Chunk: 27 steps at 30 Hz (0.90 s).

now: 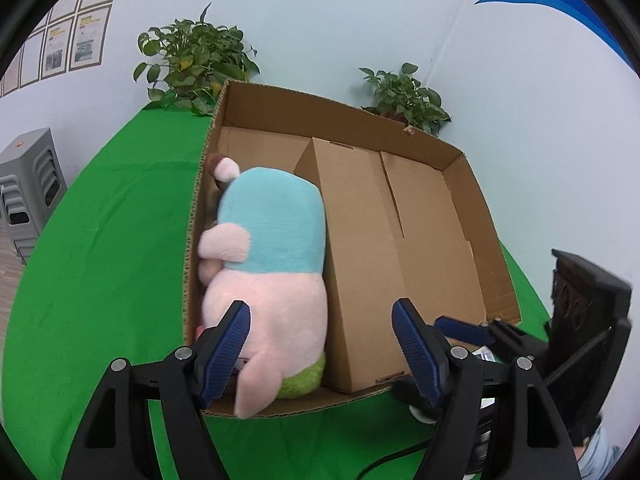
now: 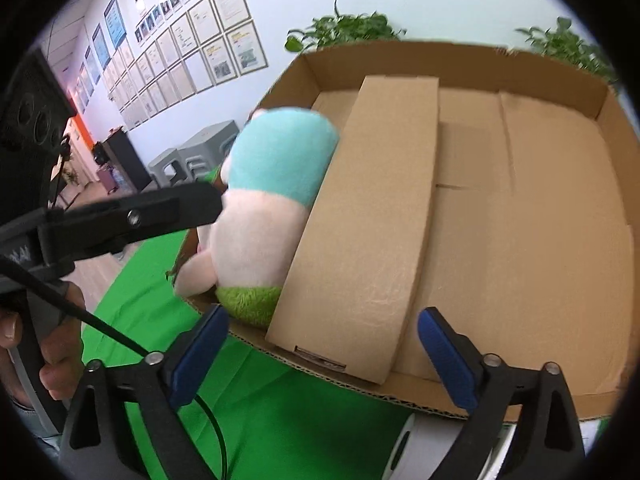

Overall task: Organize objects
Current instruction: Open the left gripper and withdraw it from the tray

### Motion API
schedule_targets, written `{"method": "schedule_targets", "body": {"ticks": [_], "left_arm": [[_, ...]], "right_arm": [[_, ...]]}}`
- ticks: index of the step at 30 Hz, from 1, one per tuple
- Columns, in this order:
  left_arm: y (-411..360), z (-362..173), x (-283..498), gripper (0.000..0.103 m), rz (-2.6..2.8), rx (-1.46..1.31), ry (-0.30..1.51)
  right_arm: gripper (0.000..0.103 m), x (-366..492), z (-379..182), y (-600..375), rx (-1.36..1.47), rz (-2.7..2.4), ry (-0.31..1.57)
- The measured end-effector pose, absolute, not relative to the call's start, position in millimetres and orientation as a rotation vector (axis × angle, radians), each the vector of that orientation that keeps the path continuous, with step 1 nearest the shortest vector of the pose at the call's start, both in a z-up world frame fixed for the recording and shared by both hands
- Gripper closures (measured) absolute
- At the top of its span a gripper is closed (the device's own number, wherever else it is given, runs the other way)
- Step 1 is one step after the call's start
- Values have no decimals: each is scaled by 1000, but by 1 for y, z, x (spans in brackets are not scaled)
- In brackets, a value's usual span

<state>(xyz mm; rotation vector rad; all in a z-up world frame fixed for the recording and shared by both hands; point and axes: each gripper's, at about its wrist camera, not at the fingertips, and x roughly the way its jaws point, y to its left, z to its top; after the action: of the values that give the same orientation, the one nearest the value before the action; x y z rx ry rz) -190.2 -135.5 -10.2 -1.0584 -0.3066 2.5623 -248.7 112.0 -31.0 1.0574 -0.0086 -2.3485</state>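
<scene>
Both claws stand open and hold nothing. From the left wrist view, the left claw (image 1: pixel 321 354) hangs above the near end of the cardboard tray (image 1: pixel 460 160), its blue pads spread wide, one pad over the pink rump of the plush toy (image 1: pixel 272 264) without pressing on it. The right claw (image 2: pixel 322 354) is spread wider, over the near rim of the tray, with nothing between its pads.

The plush toy lies lengthwise in the left part of the tray, squeezed between the left wall and a long flat cardboard box (image 1: pixel 360 264) that sits beside it. One pink limb and the green foot end hang over the near rim. The right part of the tray is bare cardboard. The tray rests on a surface covered in green cloth (image 1: pixel 100 240). Under the right claw a white object (image 2: pixel 404 444) shows below the tray's rim; what it is cannot be told.

The toy looks placed, so the step in hand is probably to back off and fetch the next item. Lift the left claw straight up so the pad does not snag the plush. If the overhanging limb matters, nudge it inward with one pad. Put the next thing in the free right part.
</scene>
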Motion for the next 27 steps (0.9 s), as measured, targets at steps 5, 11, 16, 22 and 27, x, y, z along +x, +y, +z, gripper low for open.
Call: {"method": "schedule_targets", "body": {"ticks": [5,11,16,22,27], "left_arm": [[-157,-17,-184,31,2595,-1050,-299],[-175,-32,-180,29,2659,-1058,-268],[-188,-54,-183,29,2609,-1120,-334],[-178,-71,-174,29,2541,-1140,-319],[-172,-74,-165,29,2557,-1133,-312]], "right_arm": [[7,-250,-25,109,1016,-2343,-37],[54,-252,-42,93,1079,-2357,20],[69,-247,-44,85,1077,-2361,67],[20,-213,-24,96,954,-2476,97],[2,-173,-9,116,863,-2645,169]]}}
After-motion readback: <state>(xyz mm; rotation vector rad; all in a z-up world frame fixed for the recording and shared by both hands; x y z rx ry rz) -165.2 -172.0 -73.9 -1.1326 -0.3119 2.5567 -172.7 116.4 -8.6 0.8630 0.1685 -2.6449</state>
